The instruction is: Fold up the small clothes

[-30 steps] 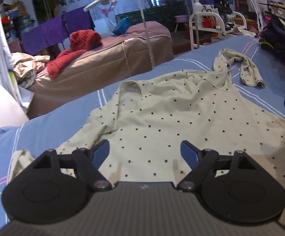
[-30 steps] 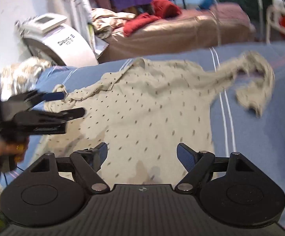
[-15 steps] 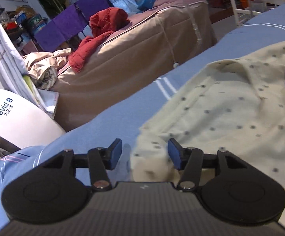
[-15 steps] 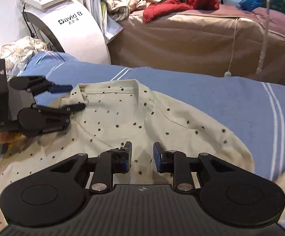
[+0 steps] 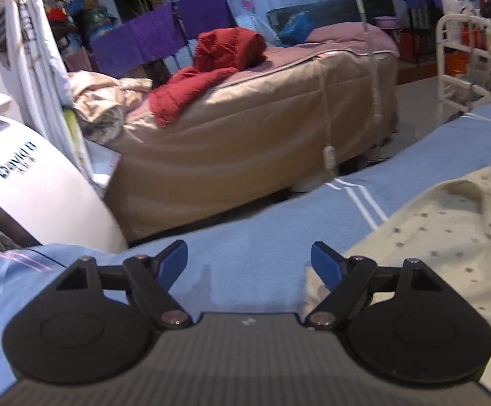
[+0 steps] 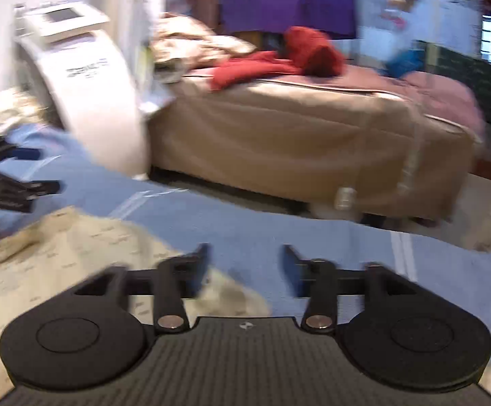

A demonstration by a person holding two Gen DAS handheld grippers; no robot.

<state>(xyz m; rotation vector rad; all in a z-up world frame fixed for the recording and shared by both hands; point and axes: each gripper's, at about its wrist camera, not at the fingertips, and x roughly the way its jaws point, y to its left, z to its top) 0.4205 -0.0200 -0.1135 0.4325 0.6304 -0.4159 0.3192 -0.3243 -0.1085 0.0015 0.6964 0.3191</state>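
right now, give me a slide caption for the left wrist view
Open left gripper over the blue sheet, the dotted cream shirt lying by its right-hand fingers.

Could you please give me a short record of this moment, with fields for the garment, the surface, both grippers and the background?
garment: cream dotted shirt, lying on the bed, not gripped
surface: blue striped bedsheet
left gripper: open, jaws just opened, nothing between them, shirt edge beside its right finger
right gripper: open, jaws just opened, over bare sheet
background: brown-covered bed with a red jacket; white machine
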